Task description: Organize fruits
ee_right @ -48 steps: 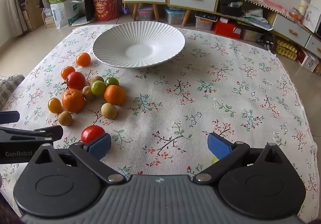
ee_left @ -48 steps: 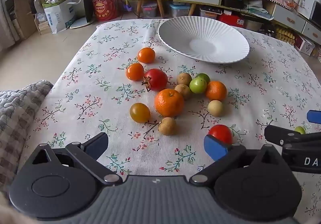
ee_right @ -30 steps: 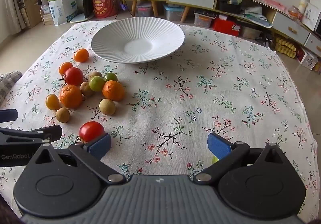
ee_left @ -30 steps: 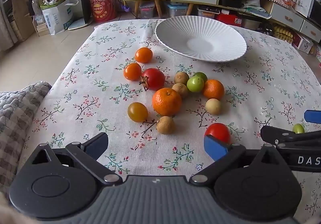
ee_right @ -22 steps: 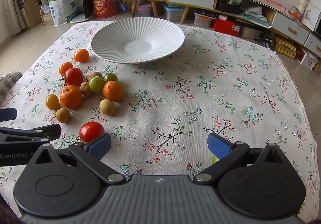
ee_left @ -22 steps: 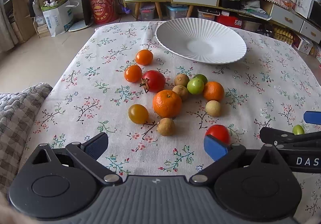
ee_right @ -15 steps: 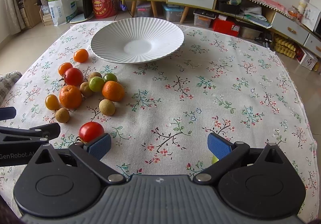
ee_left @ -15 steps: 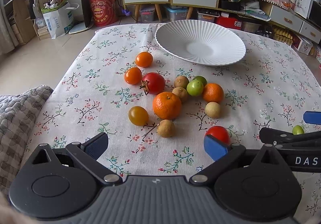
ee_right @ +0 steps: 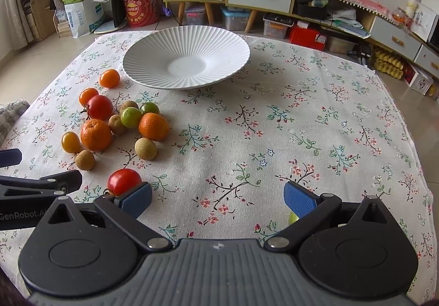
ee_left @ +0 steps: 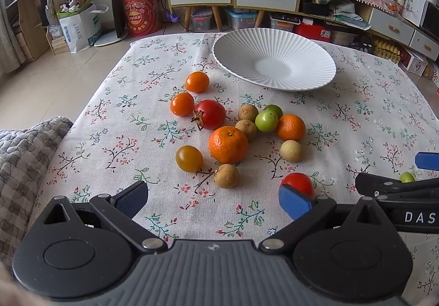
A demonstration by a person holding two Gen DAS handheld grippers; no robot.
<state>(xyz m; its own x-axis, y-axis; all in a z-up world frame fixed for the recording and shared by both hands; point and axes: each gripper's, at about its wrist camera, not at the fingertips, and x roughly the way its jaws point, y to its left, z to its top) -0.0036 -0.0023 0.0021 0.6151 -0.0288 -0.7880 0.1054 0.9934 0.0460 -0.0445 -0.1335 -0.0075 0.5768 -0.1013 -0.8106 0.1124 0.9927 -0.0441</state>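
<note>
Barely anything has changed: through the left camera the left tool, pads wide apart, has eased back, fruit cluster at 12 o'clock, empty plate beyond. Through the right camera the right tool, equally apart, has stayed put, tomato at 10 o'clock. No fruit is moved yet.

That tablecloth is a coarse woven cloth, matt, printed with little flowers. The white plate near the far edge looks like glazed ceramic, ribbed with a soft sheen. The tomatoes are slick and glossy, like the red one, while the big mandarin has dull pebbled skin. Both grippers are matt black plastic with ribbed blue rubbery pads and shiny metal pins. Quilted fabric hangs off the left edge.
</note>
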